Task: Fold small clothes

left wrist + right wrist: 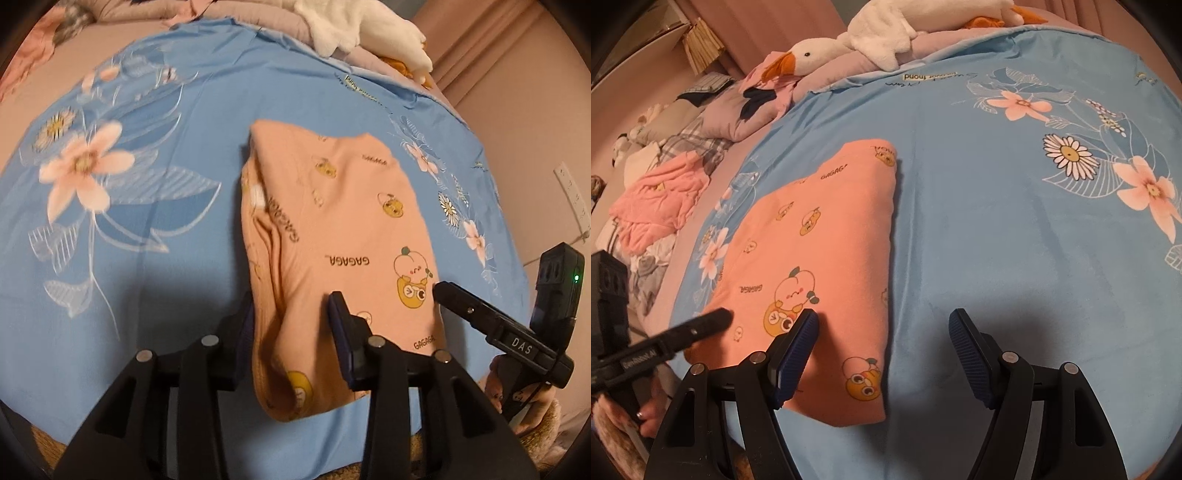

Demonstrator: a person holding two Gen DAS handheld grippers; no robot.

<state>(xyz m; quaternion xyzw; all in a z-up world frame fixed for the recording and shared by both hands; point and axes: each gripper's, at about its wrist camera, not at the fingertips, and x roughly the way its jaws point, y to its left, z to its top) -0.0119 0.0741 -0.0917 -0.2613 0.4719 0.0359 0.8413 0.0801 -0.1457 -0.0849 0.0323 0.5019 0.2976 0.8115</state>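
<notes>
Blue floral cloth (979, 221) covers most of both views, spread flat as the work surface. On it lies the peach garment (820, 251), already folded into a thick oblong and printed with small cartoon figures and "GAGAGA" lettering. Its long folded edge runs straight along one side, while the layered edge shows in the left wrist view. Beyond the cloth's far edge a white plush goose (857, 40) lies on lilac bedding. A crumpled pink garment (653, 199) sits well off to the side, apart from the folded one.

Nearer the cameras, the left gripper (295, 325) straddles the near end of the peach garment. Its fingers (341, 321) stand partly apart, one at the garment's layered edge and the other on top of the fabric. A band of cloth lies between them, yet the pads do not appear to press it.

At the other side, the right gripper (882, 332) has its jaws wide apart. Its left fingertip rests over the near corner of the folded piece. Its right finger sits over bare blue cloth. Nothing is clamped between them. A hand (646, 410) holding the left tool's handle shows at the edge of the right wrist view.
</notes>
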